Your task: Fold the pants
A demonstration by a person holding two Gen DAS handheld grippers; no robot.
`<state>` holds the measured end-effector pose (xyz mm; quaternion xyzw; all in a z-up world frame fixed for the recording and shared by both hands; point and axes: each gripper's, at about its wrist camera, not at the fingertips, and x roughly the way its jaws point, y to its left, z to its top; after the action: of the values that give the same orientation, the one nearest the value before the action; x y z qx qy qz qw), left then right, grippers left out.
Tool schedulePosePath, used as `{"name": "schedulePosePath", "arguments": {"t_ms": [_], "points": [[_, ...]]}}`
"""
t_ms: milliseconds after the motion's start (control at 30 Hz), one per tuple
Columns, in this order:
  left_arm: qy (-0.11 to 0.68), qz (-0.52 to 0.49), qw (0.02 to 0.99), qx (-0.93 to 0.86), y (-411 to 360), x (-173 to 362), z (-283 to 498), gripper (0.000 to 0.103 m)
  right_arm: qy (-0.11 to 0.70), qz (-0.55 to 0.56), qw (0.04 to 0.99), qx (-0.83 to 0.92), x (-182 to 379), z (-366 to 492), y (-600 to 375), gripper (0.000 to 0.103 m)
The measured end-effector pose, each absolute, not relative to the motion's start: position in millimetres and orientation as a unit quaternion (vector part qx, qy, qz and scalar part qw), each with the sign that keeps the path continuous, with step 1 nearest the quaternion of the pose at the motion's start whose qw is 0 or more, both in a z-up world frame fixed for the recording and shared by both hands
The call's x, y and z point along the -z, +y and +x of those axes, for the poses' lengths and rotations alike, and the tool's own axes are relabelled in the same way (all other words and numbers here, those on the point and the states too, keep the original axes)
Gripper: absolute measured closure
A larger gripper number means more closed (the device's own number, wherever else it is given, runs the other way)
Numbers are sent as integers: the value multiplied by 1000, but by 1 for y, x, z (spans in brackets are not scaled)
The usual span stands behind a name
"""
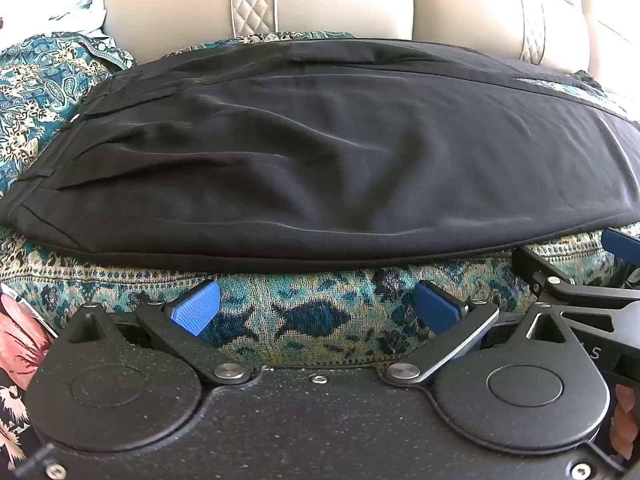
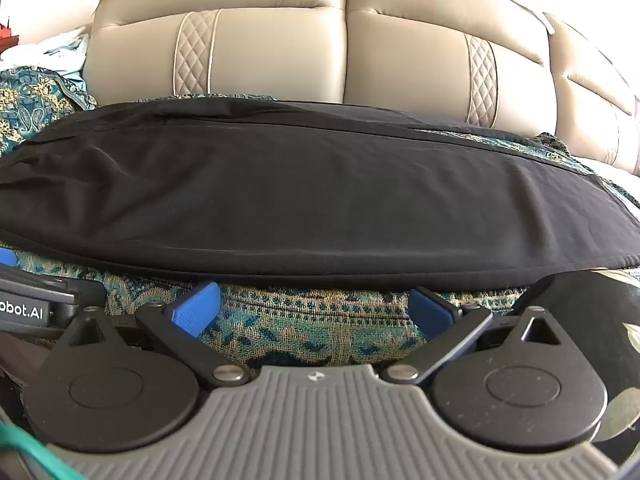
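Black pants [image 1: 320,152] lie flat across a sofa seat covered with a teal patterned throw [image 1: 304,320], waistband end to the left. They also fill the middle of the right wrist view [image 2: 304,192]. My left gripper [image 1: 316,308] is open and empty, just short of the pants' near edge, with blue pads [image 1: 196,308] spread apart. My right gripper [image 2: 314,308] is open and empty, also just in front of the near edge. The right gripper shows at the right edge of the left wrist view [image 1: 592,276].
A beige leather sofa backrest [image 2: 344,48] with quilted strips rises behind the pants. A bunched part of the teal throw [image 1: 44,80] lies at the left. A floral garment [image 1: 20,328] shows at the lower left, and dark leaf-print fabric [image 2: 600,320] at the lower right.
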<state>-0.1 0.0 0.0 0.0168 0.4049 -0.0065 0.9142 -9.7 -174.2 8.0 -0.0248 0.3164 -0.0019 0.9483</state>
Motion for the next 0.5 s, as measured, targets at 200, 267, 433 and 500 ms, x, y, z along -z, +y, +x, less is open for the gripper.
{"name": "schedulePosePath", "arguments": {"t_ms": [200,267,433,500], "points": [[404,18,914,7,0,0,0,0,316,-25,948,2,-9,-9,-175,0],[404,19,914,7,0,0,0,0,316,-26,949,2,-9,-9,-174,0],[405,19,914,7,0,0,-1,0,316,-24,948,1,-10,-9,-175,0],[405,19,914,7,0,0,-1,0,316,-24,949,2,-10,-9,-174,0]]}}
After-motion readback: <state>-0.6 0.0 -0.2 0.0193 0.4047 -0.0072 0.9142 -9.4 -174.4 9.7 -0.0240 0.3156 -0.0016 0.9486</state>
